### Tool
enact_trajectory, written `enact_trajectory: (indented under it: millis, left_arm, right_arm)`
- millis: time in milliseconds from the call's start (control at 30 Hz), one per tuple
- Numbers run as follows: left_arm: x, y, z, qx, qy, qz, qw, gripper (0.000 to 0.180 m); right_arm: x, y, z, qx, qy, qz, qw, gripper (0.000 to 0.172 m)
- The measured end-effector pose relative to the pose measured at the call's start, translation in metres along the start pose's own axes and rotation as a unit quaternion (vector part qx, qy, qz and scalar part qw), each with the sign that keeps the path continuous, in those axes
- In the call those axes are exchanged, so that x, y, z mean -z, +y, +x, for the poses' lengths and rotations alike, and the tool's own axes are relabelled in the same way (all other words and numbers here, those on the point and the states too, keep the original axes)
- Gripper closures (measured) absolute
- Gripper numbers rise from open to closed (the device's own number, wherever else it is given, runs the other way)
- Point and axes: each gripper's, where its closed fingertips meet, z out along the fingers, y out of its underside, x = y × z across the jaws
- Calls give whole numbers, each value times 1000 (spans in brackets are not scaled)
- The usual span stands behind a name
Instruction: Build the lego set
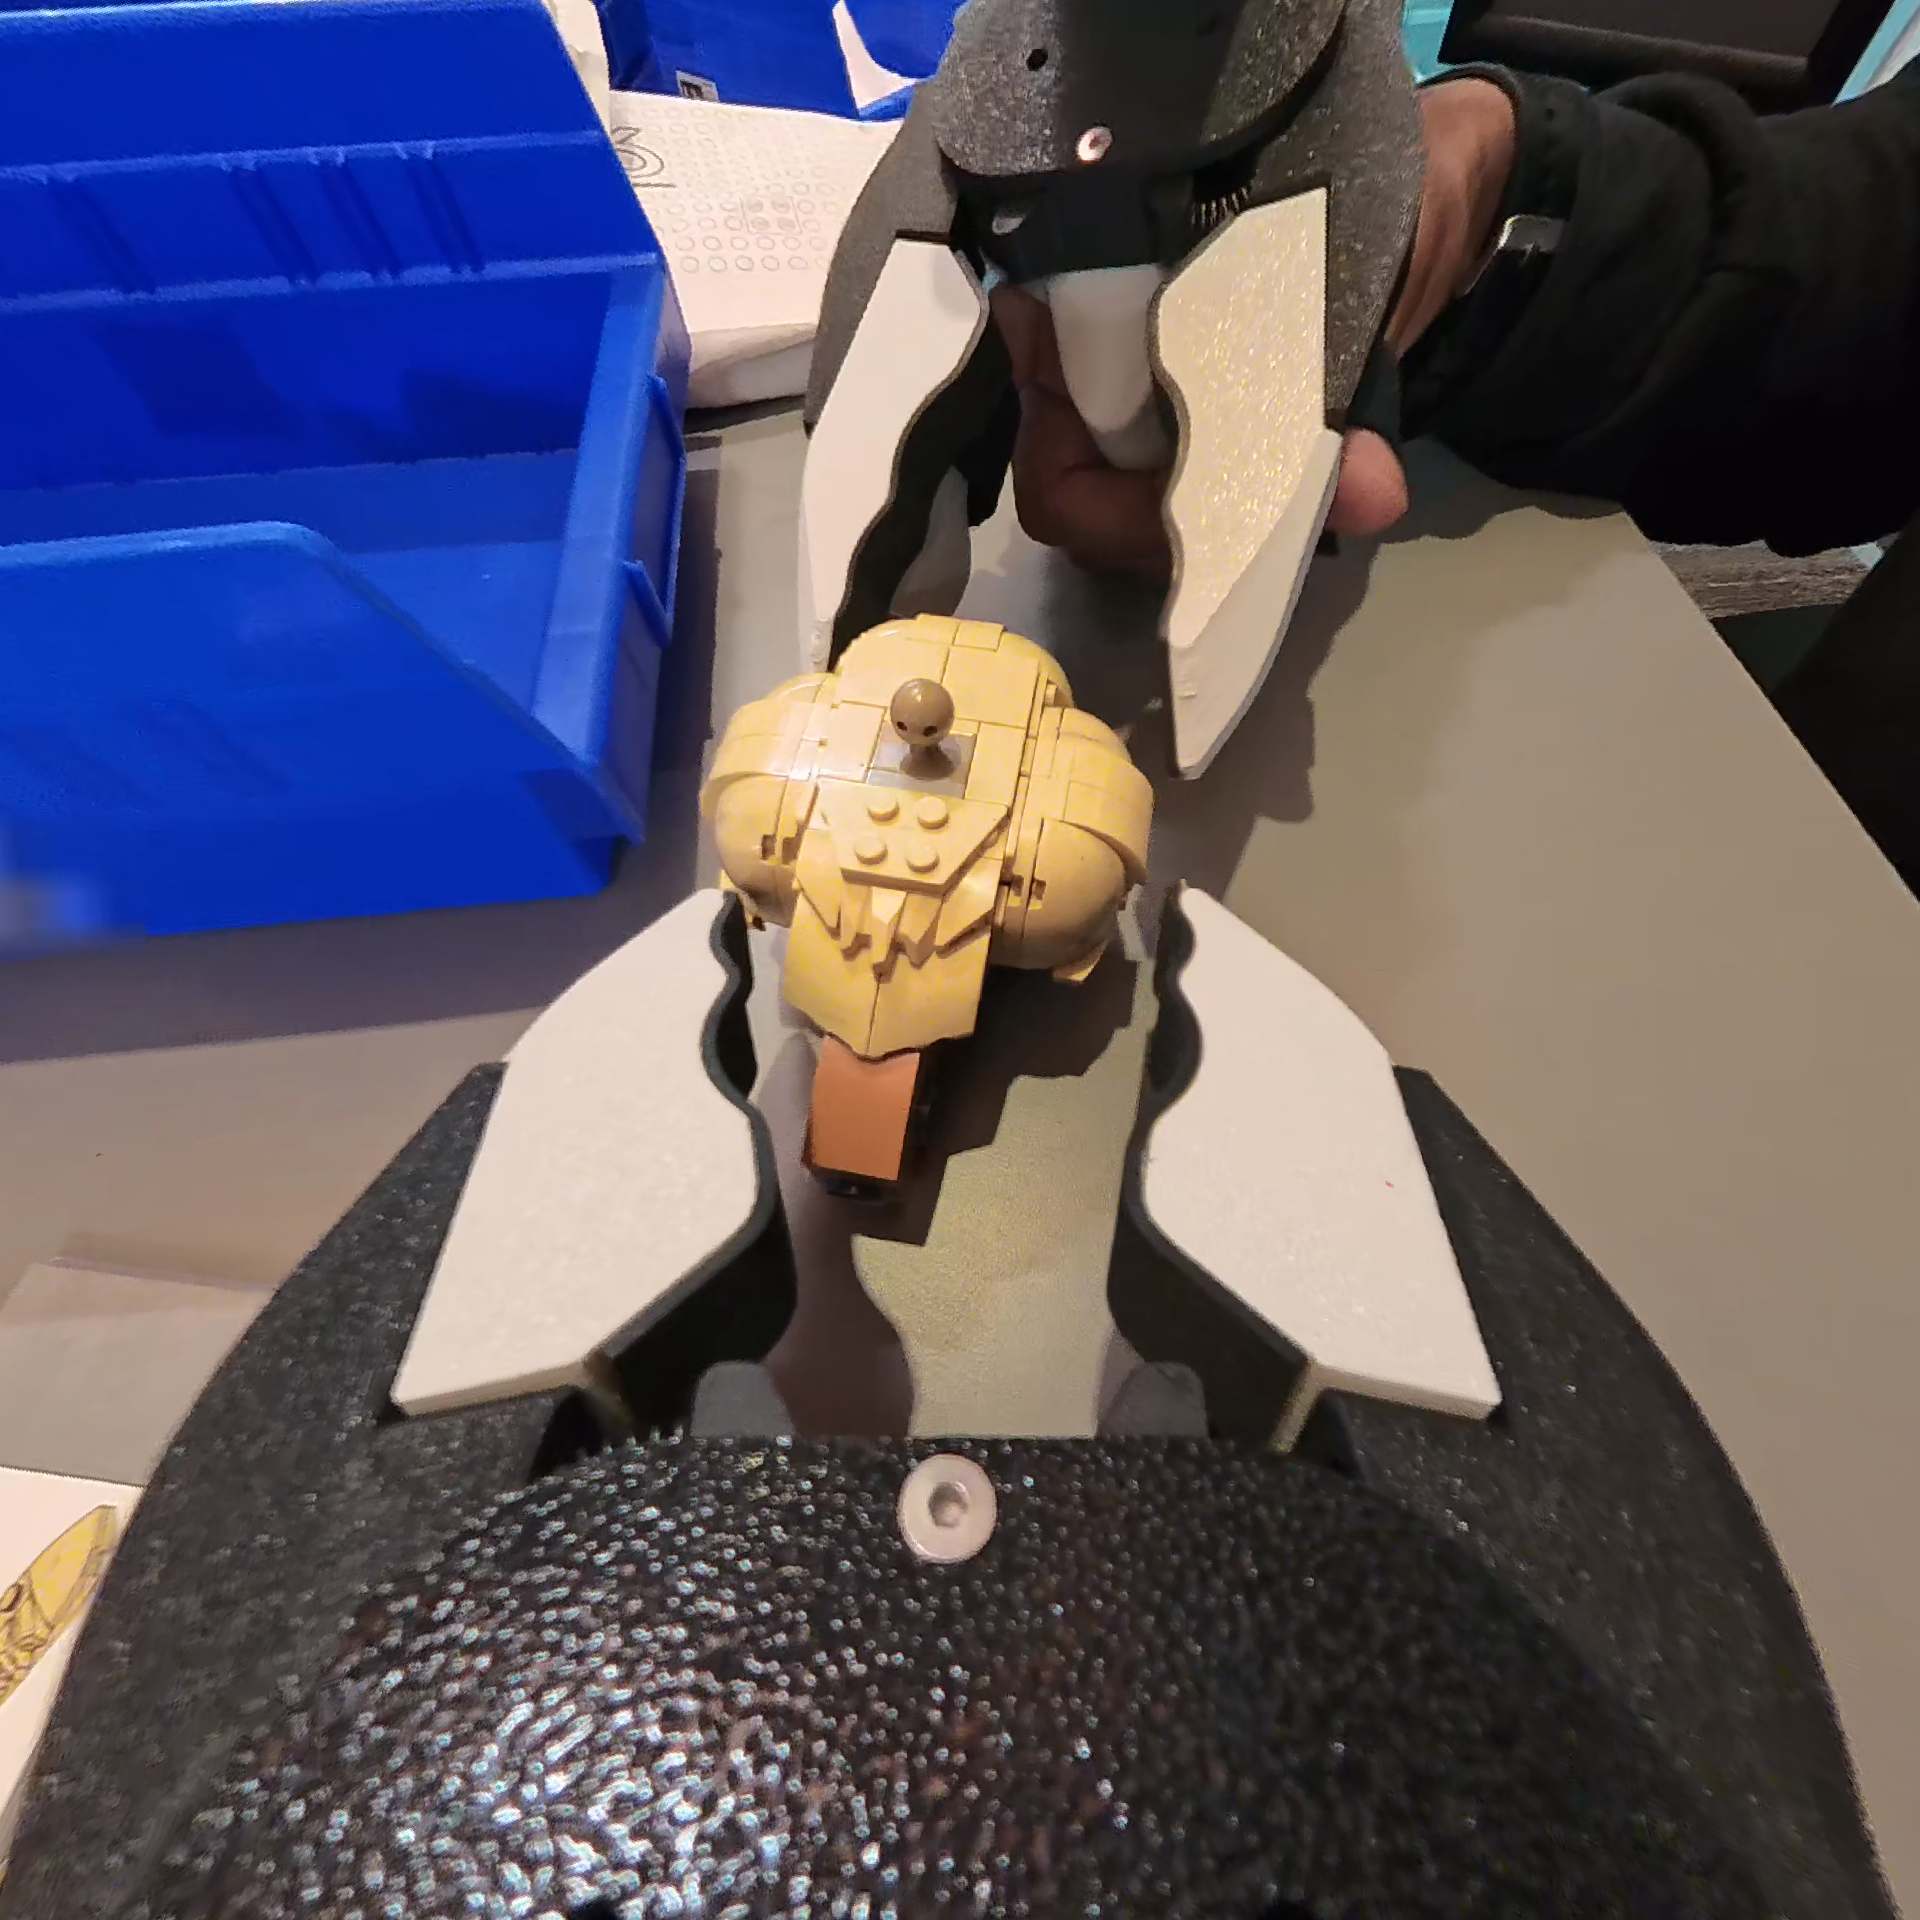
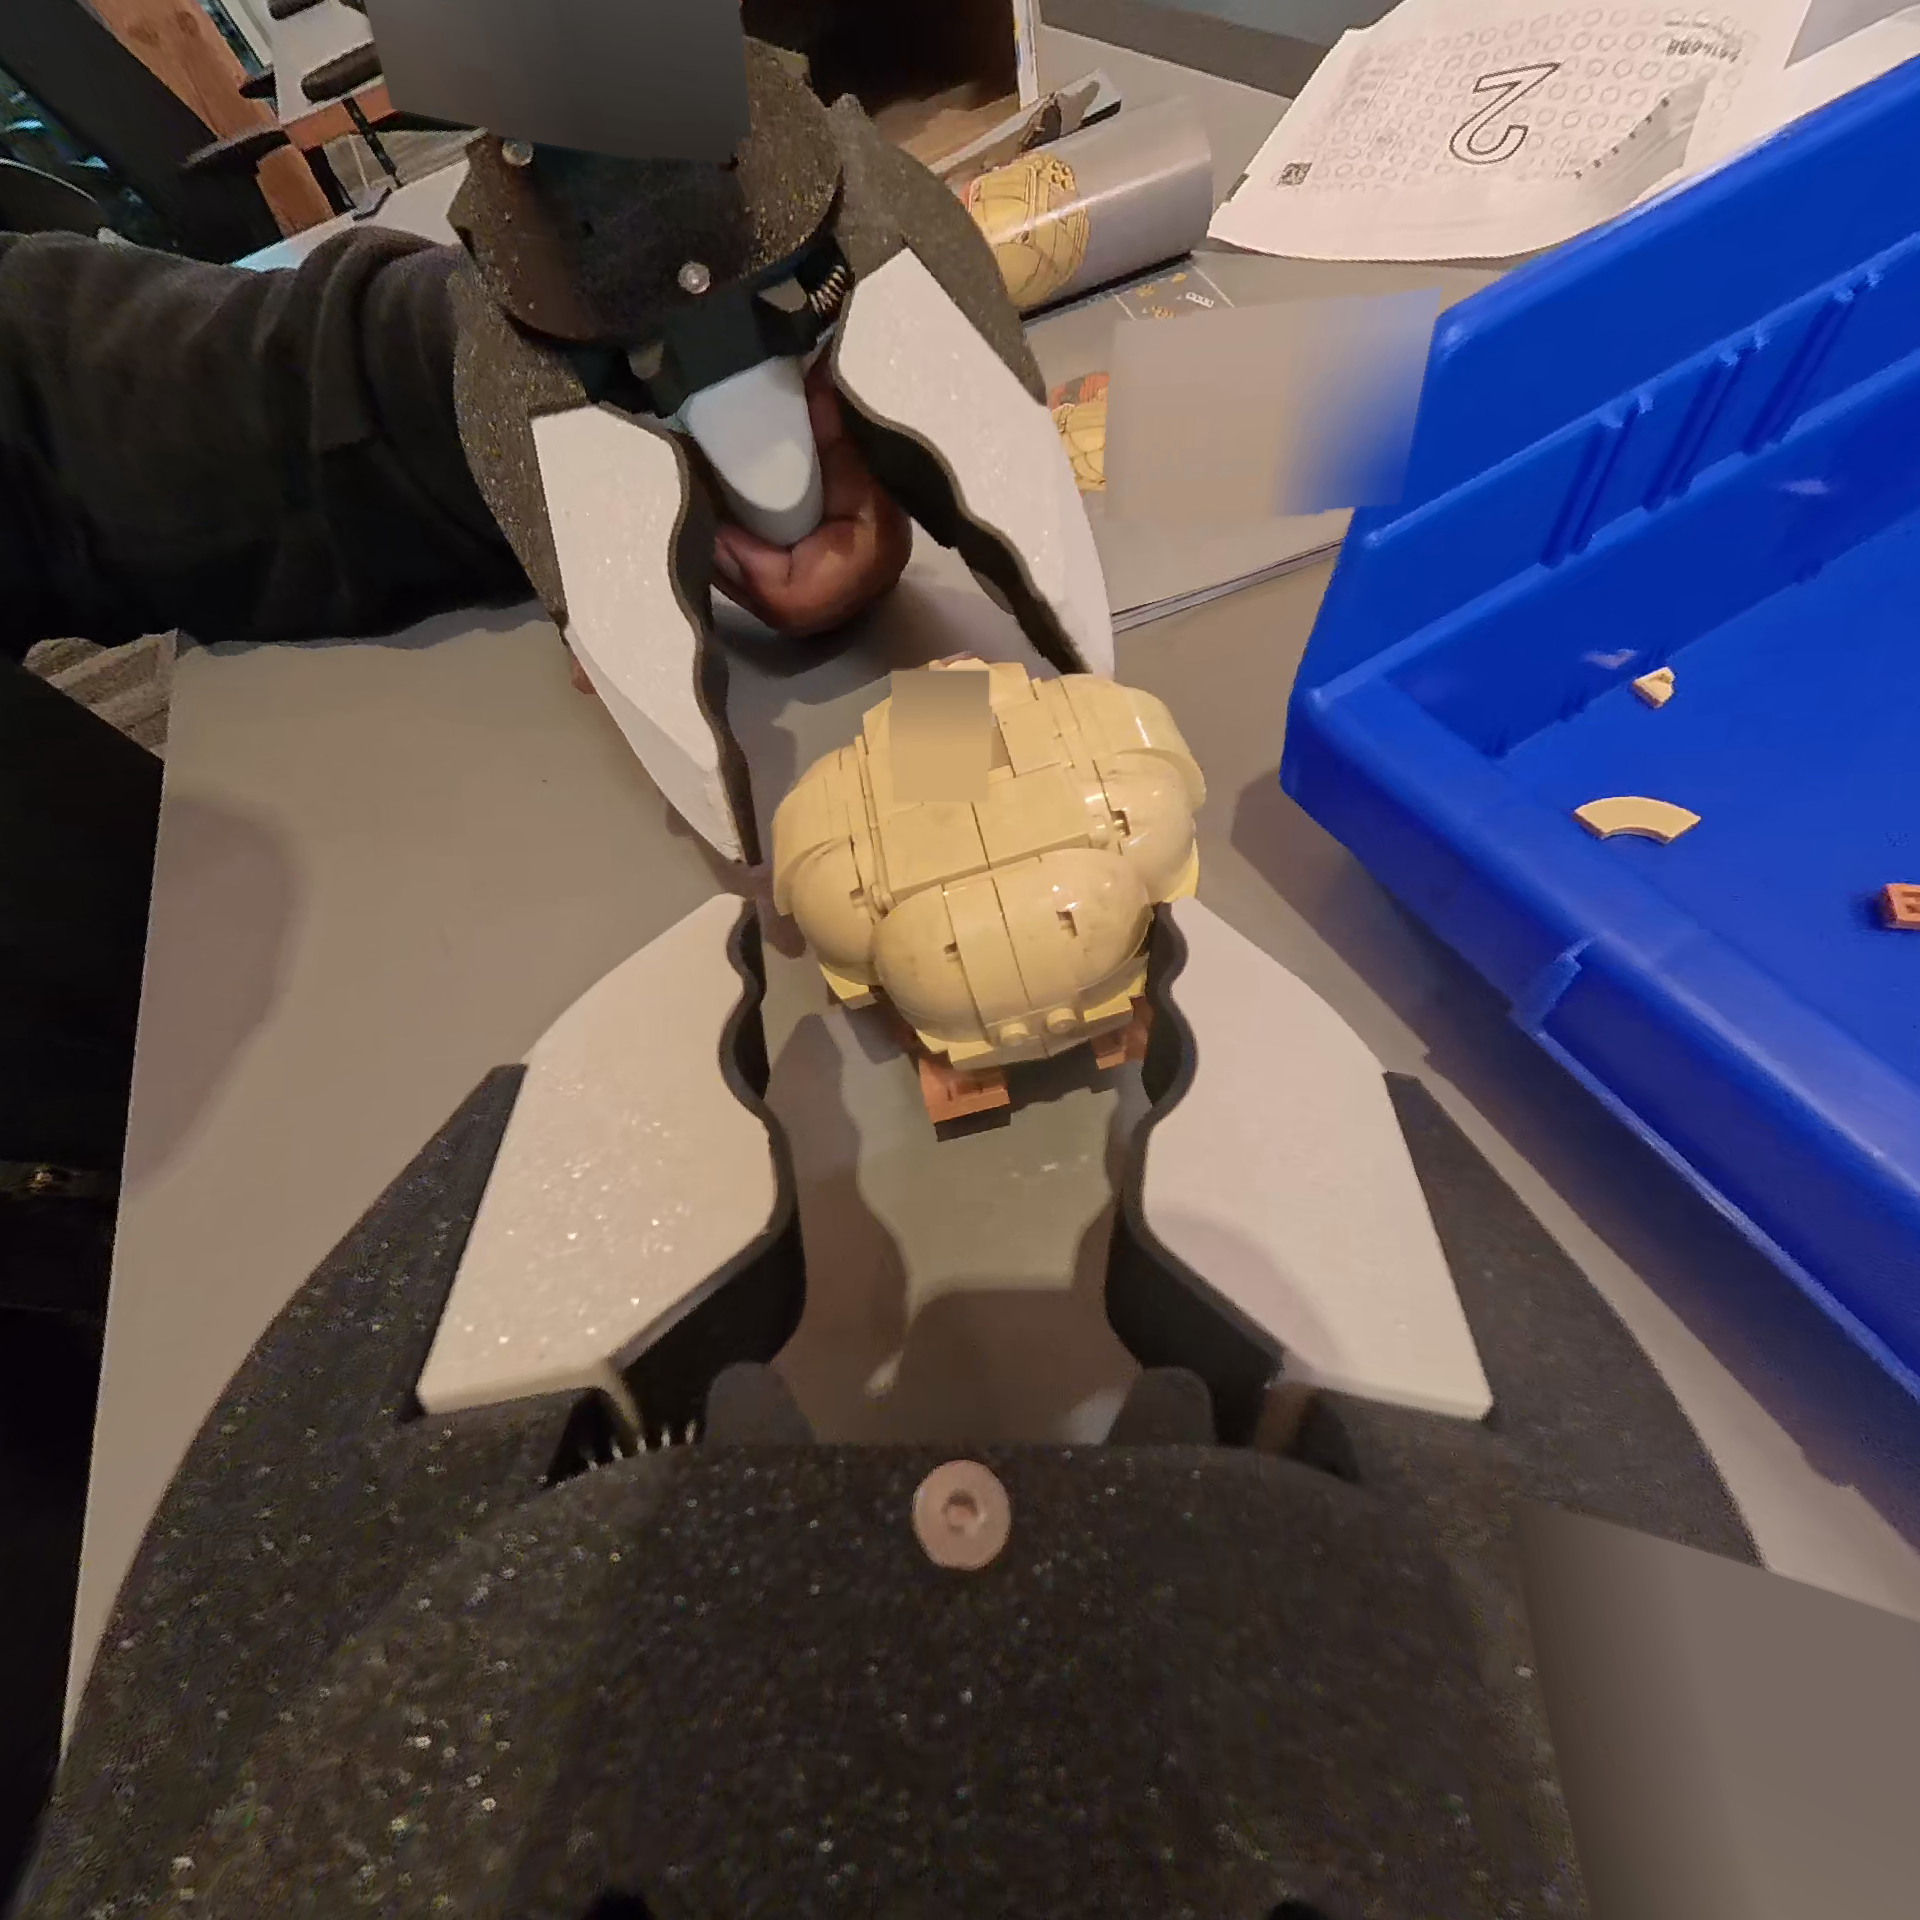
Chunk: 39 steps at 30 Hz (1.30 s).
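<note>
**Tan brick model between two open grippers on grey table**

Left wrist view, left to right: paper sheet (image 1: 42,1579) with gold drawing cut off at lower left edge, mostly out of frame. Blue bin (image 1: 312,468) fills upper left, top cut off, contents not visible from this angle. White printed sheets (image 1: 748,208) behind it, partly hidden by the bin and the far gripper. Centre: tan brick model (image 1: 925,831) on grey table (image 1: 1507,935), rounded lobes, small ball-topped knob on top, orange-brown piece sticking out toward the camera; its underside is in shadow and hard to read. Left gripper (image 1: 951,914) jaws wide, the model's near end sits between the tips; left tip looks right against a lobe, right tip shows a sliver of gap. Firm press not evident. Right gripper (image 1: 1008,717) comes in from the far side, jaws wide, one tip hidden behind the model, the other clear of it. Gloved hand (image 1: 1455,343) on its handle, black sleeve cut off at right.

Right wrist view, left to right: dark sleeve at left edge, the other hand (image 2: 810,561) half hidden behind the trigger. Model's top patch blurred. Right gripper's tips flank the model's rear lobe, right tip close to touching, left tip apart. Blue bin at right holds a few loose small pieces (image 2: 1636,821), edge cut off. Booklet (image 2: 1081,229) and printed sheets at the back, partly blurred.
</note>
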Motion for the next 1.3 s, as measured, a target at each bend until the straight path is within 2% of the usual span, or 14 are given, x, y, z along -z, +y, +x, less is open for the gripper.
enact_trajectory:
  millis: [200, 467, 1300]
  left_arm:
    - [-3, 0, -5, 14, 12, -3, 1000, 100]
    - [-9, 0, -5, 9, 19, -16, 1000, 101]
    - [-7, -1, -4, -3, 16, -30, 999, 103]
  right_arm:
    - [-4, 4, 1, 9, 9, -18, 1000, 97]
    - [-9, 7, 4, 17, 31, -35, 999, 98]
    - [-10, 6, 1, 18, 31, -40, 999, 99]
